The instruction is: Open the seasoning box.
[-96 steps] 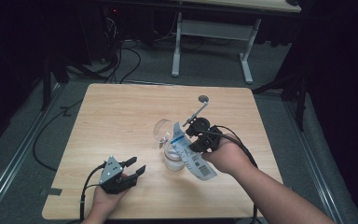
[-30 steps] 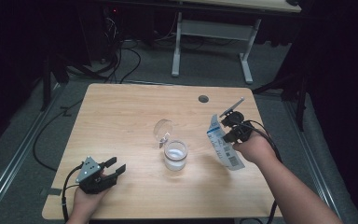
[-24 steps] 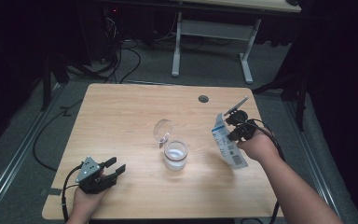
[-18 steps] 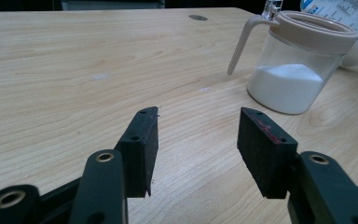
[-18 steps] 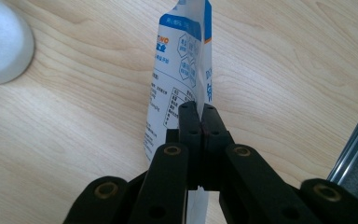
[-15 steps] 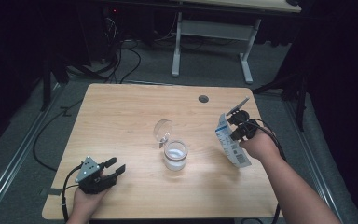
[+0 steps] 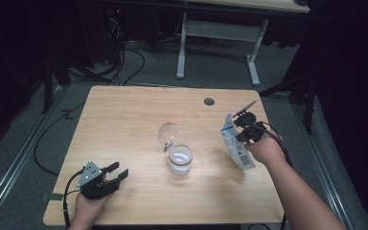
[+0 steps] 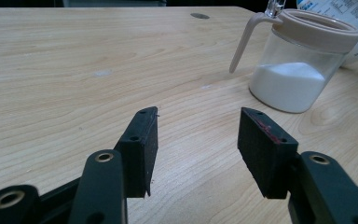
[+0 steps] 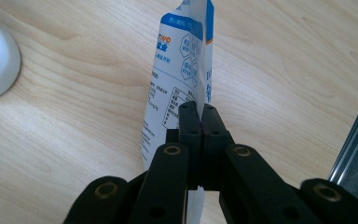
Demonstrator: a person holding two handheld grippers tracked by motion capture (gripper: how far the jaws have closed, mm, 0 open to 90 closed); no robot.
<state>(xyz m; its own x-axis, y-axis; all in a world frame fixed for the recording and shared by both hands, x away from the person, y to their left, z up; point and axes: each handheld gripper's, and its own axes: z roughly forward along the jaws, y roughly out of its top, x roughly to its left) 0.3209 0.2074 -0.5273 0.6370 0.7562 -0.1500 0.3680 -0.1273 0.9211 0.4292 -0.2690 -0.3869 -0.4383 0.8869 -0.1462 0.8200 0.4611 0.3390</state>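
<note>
High view is showing, from left to right, the left tool [image 7: 117, 173] resting low on the pale wood-grain worktop [image 7: 124, 120] with its black jaws standing apart around nothing, then the jar [image 7: 180, 159] near the middle, then the right tool [image 7: 241, 128] clamped on the pouch [image 7: 235, 146] toward the right edge. Judging by the white powder already lying in the jar and the pouch being held clear of it, the pouring looks done; what seems left is setting the pouch down and closing the clear hinged lid [image 7: 167, 133], which is standing open behind the jar. In the left gripper view the jar [image 8: 303, 70] is showing a clear round body, a smooth beige collar and a thin curved beige tab, with the powder heaped in a soft mound. In the right gripper view the pouch [image 9: 177, 74] is reading as thin, glossy, white-and-blue printed film, pinched flat between the closed rubbery pads [image 9: 189, 123] and hanging slightly creased above the worktop.
</note>
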